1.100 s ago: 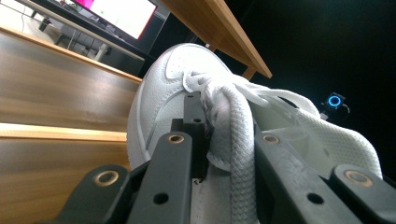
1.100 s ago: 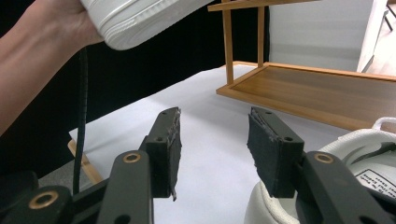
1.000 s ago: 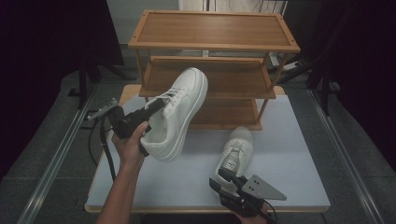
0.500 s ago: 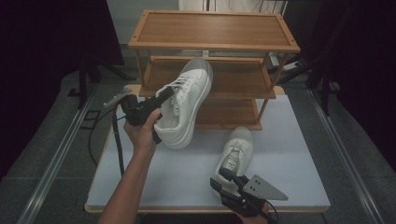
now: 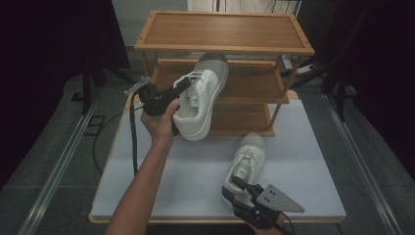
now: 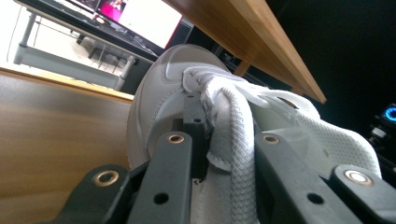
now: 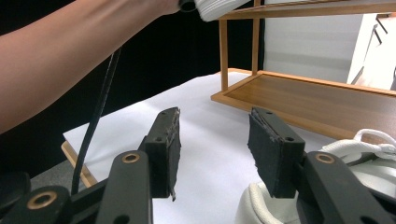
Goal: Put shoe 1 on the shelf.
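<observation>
left gripper (image 5: 182,88): clamps shoe (image 5: 200,100) | toe points to middle shelf (image 5: 244,81) | right gripper (image 5: 238,188): wide, empty

High view looks down and forward over the table (image 5: 313,161); both gripper views look close along their jaws, sharing the wooden rack (image 5: 230,34).

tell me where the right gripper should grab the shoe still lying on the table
Best bet is the heel collar of the shoe on the table, come at from the near edge. Its heel end faces the right gripper, whose jaws stand open just behind it, and its toe points toward the rack. The rim looks thin enough to pinch, as the left gripper does on the lifted shoe.
</observation>
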`<state>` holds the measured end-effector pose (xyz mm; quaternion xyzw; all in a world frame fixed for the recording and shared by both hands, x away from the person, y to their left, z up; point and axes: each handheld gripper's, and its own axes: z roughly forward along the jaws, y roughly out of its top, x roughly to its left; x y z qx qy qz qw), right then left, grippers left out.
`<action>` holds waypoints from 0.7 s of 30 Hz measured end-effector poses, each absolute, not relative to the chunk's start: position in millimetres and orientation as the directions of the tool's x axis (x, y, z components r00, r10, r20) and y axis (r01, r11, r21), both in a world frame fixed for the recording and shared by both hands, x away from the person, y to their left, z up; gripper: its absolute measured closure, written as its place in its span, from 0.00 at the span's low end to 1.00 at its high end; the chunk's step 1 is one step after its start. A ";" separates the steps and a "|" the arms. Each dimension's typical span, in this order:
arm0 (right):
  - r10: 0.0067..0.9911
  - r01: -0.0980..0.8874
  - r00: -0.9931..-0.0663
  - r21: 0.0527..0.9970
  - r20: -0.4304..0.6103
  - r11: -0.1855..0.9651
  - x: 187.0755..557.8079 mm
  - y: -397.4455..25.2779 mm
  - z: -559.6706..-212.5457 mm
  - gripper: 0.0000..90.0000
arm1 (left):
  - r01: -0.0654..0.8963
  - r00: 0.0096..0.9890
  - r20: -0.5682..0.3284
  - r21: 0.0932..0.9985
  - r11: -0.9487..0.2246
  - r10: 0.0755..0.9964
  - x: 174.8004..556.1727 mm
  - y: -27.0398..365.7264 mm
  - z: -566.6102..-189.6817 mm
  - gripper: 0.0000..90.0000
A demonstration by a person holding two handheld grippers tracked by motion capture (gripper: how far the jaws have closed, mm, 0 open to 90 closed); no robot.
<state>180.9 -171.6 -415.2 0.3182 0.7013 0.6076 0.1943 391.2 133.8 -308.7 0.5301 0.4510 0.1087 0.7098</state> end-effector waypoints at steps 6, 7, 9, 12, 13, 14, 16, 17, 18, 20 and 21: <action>0.686 0.208 -0.718 0.977 0.116 0.053 181.2 -174.6 -414.5 0.59 | 0.329 0.537 -0.549 0.835 0.441 0.640 406.9 129.0 -306.6 0.90; 0.687 0.208 -0.717 0.977 0.118 0.049 181.4 -176.0 -414.1 0.59 | 0.328 0.528 -0.548 0.836 0.440 0.648 411.7 127.1 -305.7 0.90; 0.687 0.207 -0.717 0.977 0.118 0.049 181.4 -176.6 -413.9 0.59 | 0.327 0.519 -0.552 0.833 0.446 0.653 416.1 125.4 -306.2 0.90; 0.686 0.207 -0.718 0.977 0.116 0.052 180.2 -175.6 -413.6 0.59 | 0.324 0.499 -0.558 0.830 0.455 0.663 421.6 122.6 -307.8 0.90; 0.686 0.207 -0.718 0.977 0.116 0.052 180.2 -175.6 -413.6 0.59 | 0.324 0.499 -0.558 0.830 0.455 0.663 421.6 122.6 -307.8 0.90; 0.685 0.206 -0.719 0.977 0.115 0.053 179.6 -175.2 -413.4 0.59 | 0.324 0.487 -0.555 0.832 0.451 0.674 424.8 121.2 -308.1 0.90; 0.684 0.207 -0.720 0.977 0.116 0.052 179.5 -175.1 -413.3 0.59 | 0.320 0.480 -0.550 0.835 0.448 0.684 427.9 120.5 -307.6 0.90; 0.684 0.207 -0.720 0.977 0.115 0.053 179.5 -175.1 -413.4 0.59 | 0.321 0.477 -0.557 0.830 0.456 0.680 429.8 120.8 -307.6 0.90; 0.684 0.208 -0.720 0.977 0.115 0.054 179.5 -175.1 -413.5 0.59 | 0.320 0.473 -0.564 0.826 0.464 0.677 431.7 121.2 -307.6 0.90; 0.684 0.208 -0.720 0.977 0.115 0.055 179.5 -175.1 -413.7 0.59 | 0.321 0.471 -0.571 0.821 0.473 0.672 433.5 121.7 -307.6 0.90; 0.685 0.208 -0.720 0.977 0.114 0.056 179.5 -175.1 -413.9 0.59 | 0.319 0.464 -0.577 0.817 0.480 0.672 435.5 122.3 -307.6 0.90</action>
